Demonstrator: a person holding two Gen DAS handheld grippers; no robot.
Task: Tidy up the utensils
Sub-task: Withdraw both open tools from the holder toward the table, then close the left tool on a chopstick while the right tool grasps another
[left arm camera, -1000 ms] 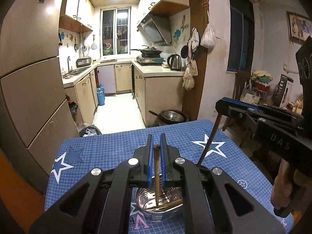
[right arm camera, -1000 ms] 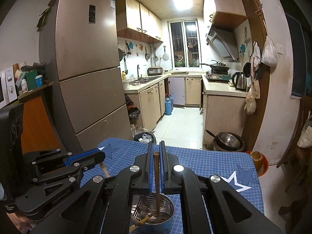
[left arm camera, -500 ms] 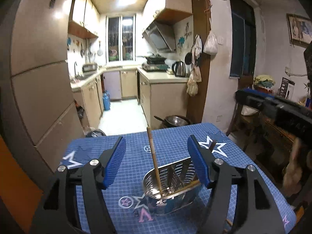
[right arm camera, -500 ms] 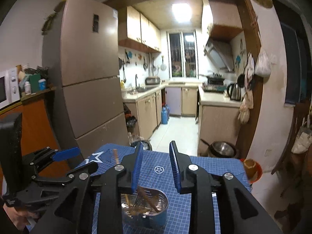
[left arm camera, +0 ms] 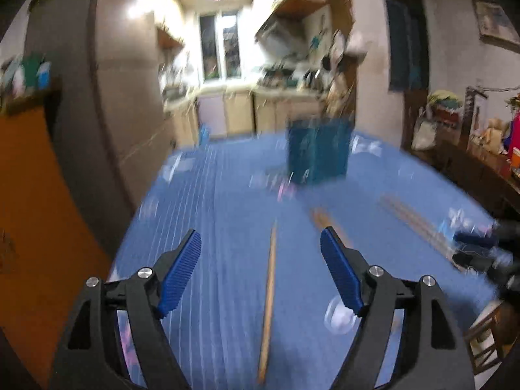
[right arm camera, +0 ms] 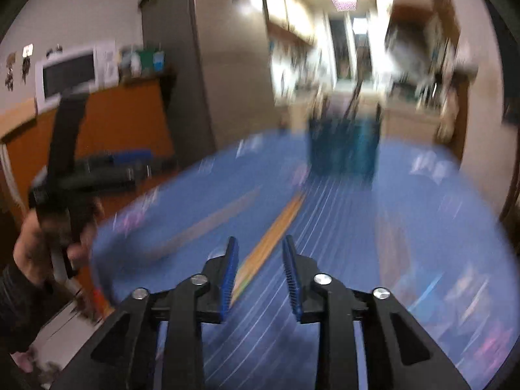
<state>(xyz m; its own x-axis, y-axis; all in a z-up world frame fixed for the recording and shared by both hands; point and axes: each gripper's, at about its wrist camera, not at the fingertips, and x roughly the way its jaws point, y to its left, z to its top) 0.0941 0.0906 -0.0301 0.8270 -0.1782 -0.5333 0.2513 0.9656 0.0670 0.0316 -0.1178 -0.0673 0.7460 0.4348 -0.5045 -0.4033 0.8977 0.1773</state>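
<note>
Both views are motion-blurred. My left gripper (left arm camera: 260,250) is wide open and empty, low over the blue table mat (left arm camera: 227,195). A wooden chopstick (left arm camera: 269,292) lies on the mat between its fingers. More wooden utensils (left arm camera: 409,217) lie to the right. The utensil holder (left arm camera: 318,152) stands at the far side of the mat with sticks in it. My right gripper (right arm camera: 260,260) is open and empty above a wooden utensil (right arm camera: 276,224) lying on the mat. The holder (right arm camera: 344,149) is far ahead. The left gripper (right arm camera: 81,175) shows at the left of the right wrist view.
A fridge (right arm camera: 227,81) and an orange counter with a microwave (right arm camera: 65,74) stand to the left of the table. A kitchen lies beyond it. A cluttered sideboard (left arm camera: 471,149) runs along the right. A small round clear thing (left arm camera: 338,318) lies by my left gripper's right finger.
Both grippers let go of their chopsticks into the holder, opened, and have pulled back fast. They are now low over the near part of the mat, above loose utensils.
</note>
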